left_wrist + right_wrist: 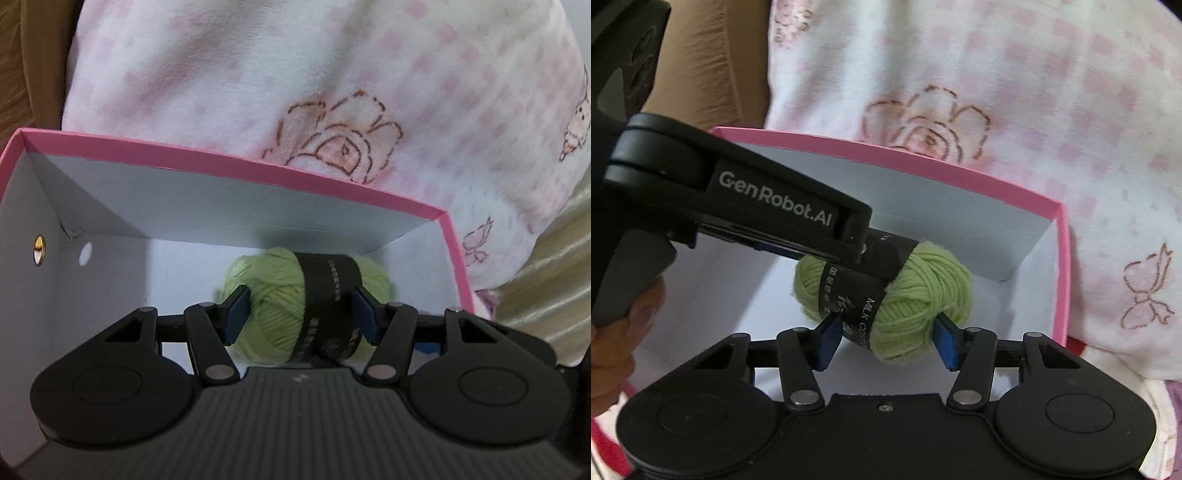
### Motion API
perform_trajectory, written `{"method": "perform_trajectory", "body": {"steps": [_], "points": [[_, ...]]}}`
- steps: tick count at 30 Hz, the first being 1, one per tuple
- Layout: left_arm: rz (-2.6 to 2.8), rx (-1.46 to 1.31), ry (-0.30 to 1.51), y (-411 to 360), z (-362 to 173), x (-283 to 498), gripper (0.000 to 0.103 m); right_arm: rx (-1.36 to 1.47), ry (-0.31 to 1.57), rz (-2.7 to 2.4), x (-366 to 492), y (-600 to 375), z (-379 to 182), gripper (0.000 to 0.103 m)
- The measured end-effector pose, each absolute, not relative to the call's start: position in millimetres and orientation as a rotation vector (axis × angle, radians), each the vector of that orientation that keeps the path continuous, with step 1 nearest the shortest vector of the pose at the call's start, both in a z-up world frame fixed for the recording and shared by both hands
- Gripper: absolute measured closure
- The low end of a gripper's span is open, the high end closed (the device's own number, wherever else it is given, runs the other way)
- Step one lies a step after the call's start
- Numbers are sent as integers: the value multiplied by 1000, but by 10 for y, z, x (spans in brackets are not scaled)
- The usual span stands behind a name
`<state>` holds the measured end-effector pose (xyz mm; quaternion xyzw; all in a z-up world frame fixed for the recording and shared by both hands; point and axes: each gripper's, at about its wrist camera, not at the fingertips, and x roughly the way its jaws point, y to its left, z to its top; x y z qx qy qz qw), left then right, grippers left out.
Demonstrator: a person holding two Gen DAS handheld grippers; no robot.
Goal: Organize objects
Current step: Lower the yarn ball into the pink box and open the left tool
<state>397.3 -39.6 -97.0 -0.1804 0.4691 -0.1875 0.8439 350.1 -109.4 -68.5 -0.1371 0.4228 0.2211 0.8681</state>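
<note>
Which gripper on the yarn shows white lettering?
The left gripper, reaching in from the left, clamped on the yarn; the right gripper shows no lettering.

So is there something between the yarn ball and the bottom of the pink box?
Nothing visible. The green yarn ball hangs inside the pink box, held by the left tool and right tool; the white floor below looks bare.

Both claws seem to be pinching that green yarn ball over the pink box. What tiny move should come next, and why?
Probably the right claw should let go. The yarn ball hangs inside the pink box with the left claw pinching it too, so one grip is enough to lower it.
</note>
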Motion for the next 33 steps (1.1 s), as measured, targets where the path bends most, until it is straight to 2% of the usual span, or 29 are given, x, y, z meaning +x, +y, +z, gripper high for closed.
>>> {"method": "perform_trajectory", "body": {"steps": [7, 12, 18, 23, 33], "points": [[-380, -293, 977, -357, -883, 3914, 46, -292, 851, 407, 3504, -1048, -681, 51], [-364, -326, 986, -385, -948, 3982, 55, -331, 841, 397, 3495, -1025, -699, 61], [-392, -294, 977, -552, -878, 4030, 57, -355, 831, 378, 3467, -1035, -684, 74], [-389, -337, 990, -490, -931, 4027, 57, -343, 832, 430, 3431, -1032, -683, 69], [-380, -452, 1035, -486, -1002, 4076, 57, -324, 832, 396, 3349, -976, -628, 68]]}}
